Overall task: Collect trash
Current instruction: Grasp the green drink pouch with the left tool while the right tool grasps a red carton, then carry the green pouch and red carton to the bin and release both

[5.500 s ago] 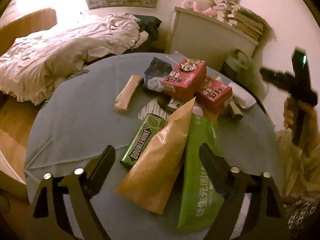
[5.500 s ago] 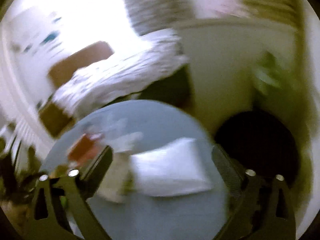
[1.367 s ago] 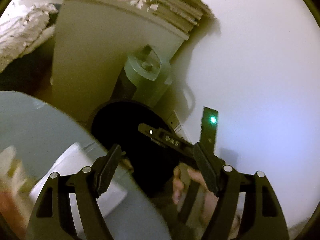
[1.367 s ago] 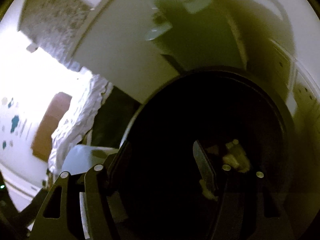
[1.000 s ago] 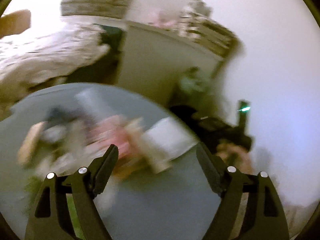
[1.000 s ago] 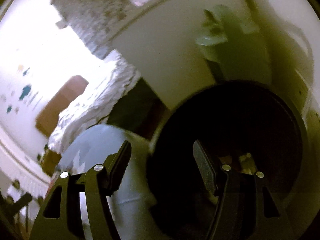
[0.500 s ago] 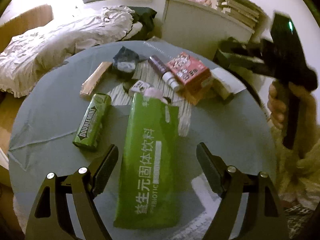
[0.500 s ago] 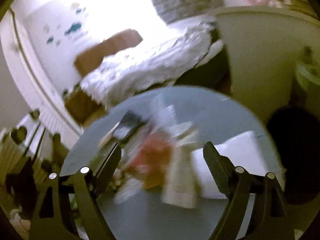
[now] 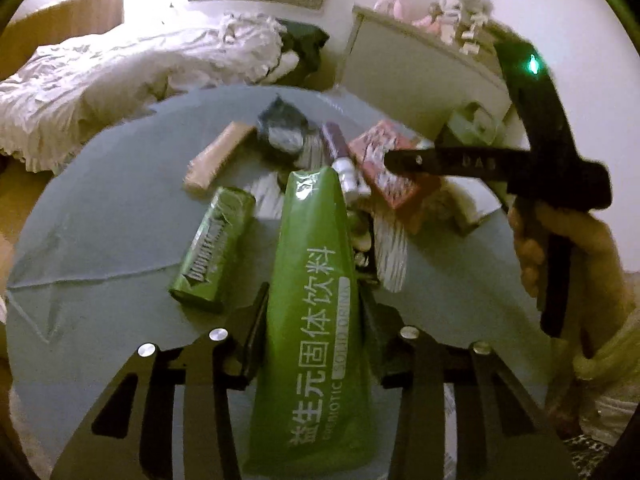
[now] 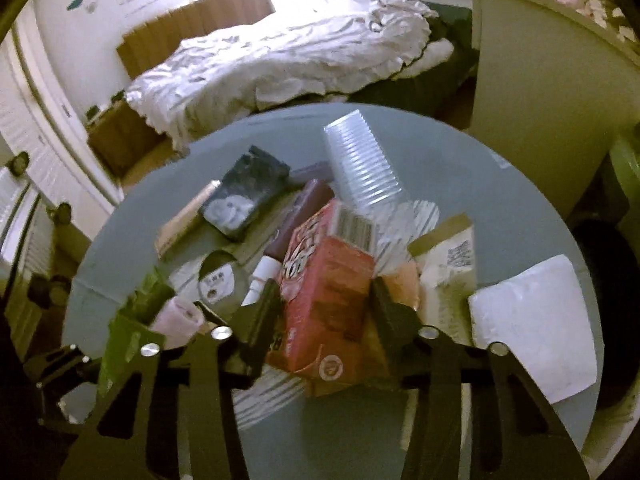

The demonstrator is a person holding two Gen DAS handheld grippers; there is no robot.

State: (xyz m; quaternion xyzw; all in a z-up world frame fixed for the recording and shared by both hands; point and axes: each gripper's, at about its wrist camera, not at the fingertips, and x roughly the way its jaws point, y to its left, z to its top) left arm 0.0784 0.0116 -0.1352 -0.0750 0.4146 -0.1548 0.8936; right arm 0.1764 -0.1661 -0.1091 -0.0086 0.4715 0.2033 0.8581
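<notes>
Left hand-held gripper [image 9: 312, 316]: jaws just closed in, pads pressed on both sides of the green drink pouch [image 9: 312, 320], which lies lengthwise on the tabletop [image 9: 100, 220]. Right hand-held gripper [image 10: 322, 312]: jaws just closed in, clamped on the red carton [image 10: 324, 304] in the middle of the heap.

Tabletop: round, grey-blue cloth with fold creases.

Contents, left to right, left wrist view: tan wrapped bar [image 9: 218, 156]; green gum pack [image 9: 214, 248] just beside the pouch; dark crumpled packet [image 9: 282, 130]; purple tube with white cap [image 9: 344, 156]; the red carton under the right gripper's fingers.

Right wrist view adds: stack of clear plastic cups [image 10: 362, 164] lying behind the carton; white napkin [image 10: 536, 324] near the right edge.

Room: unmade bed [image 10: 280, 60] with white bedding beyond the tabletop; pale cabinet [image 9: 416, 64] to the right, soft toys on top; dark bin [image 10: 612, 280] past the right edge.
</notes>
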